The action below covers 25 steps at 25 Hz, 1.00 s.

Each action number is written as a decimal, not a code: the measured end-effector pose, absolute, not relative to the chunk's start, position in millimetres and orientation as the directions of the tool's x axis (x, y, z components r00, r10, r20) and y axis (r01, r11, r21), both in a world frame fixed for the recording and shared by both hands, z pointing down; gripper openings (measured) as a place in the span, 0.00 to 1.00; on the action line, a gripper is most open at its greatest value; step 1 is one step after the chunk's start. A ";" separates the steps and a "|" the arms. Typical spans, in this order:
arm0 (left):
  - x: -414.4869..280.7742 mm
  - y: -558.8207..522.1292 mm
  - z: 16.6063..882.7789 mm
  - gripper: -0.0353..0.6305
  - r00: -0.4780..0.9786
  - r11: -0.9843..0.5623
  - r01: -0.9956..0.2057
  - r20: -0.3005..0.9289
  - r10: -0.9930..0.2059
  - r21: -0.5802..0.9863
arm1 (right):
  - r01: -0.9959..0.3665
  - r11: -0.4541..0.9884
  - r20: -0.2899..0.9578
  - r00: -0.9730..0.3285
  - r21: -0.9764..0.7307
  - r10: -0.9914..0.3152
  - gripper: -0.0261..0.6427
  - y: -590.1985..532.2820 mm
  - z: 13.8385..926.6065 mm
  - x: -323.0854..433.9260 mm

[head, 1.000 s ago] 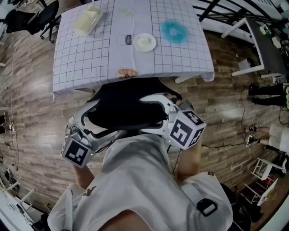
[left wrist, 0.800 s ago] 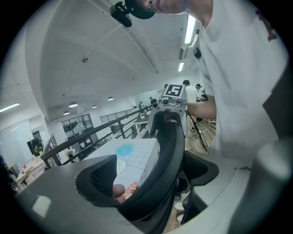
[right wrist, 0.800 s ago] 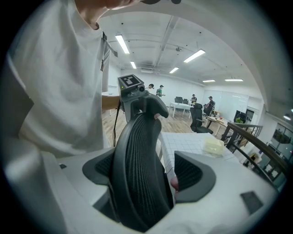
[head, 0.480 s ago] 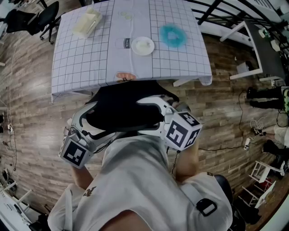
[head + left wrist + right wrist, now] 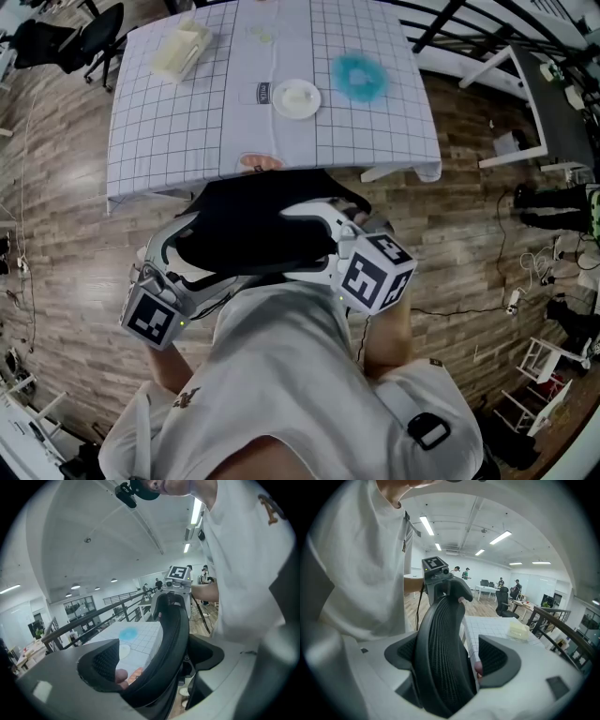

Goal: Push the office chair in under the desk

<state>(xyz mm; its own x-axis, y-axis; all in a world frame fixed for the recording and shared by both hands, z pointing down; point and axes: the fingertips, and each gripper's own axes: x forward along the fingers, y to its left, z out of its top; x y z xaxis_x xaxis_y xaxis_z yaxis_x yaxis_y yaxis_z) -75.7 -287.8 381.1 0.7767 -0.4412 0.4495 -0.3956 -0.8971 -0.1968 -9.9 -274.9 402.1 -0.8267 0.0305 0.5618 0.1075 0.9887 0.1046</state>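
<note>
Both claws, our left gripper (image 5: 154, 667) and right gripper (image 5: 450, 660), sit wide-jawed astride the office chair (image 5: 248, 230) back's crosswise top rim, with the desk (image 5: 178, 122) dead ahead of each, so we judge an even forward push

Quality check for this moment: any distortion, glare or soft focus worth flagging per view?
Head view: evenly lit and sharp, but fisheye bows the desk edges, and the black chair backrest shows almost no detail. Left gripper view: round black vignette, heavy barrel distortion, the near backrest rim soft. Right gripper view: same vignette; ceiling strip lights blown out, backrest mesh crisp.
</note>
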 end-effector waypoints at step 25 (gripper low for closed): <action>-83.3 -322.9 386.9 0.74 0.759 -0.889 -0.410 0.464 -0.457 -0.205 | 0.129 0.984 0.585 -0.810 0.119 0.036 0.60 -309.5 409.6 -17.6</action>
<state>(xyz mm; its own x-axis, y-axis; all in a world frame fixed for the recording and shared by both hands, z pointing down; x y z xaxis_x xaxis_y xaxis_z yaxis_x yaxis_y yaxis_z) -83.3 -322.9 386.9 0.7585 -0.4572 0.4643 -0.4099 -0.8887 -0.2055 -17.6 -309.5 409.6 -0.8105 0.0357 0.5847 0.1291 0.9845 0.1189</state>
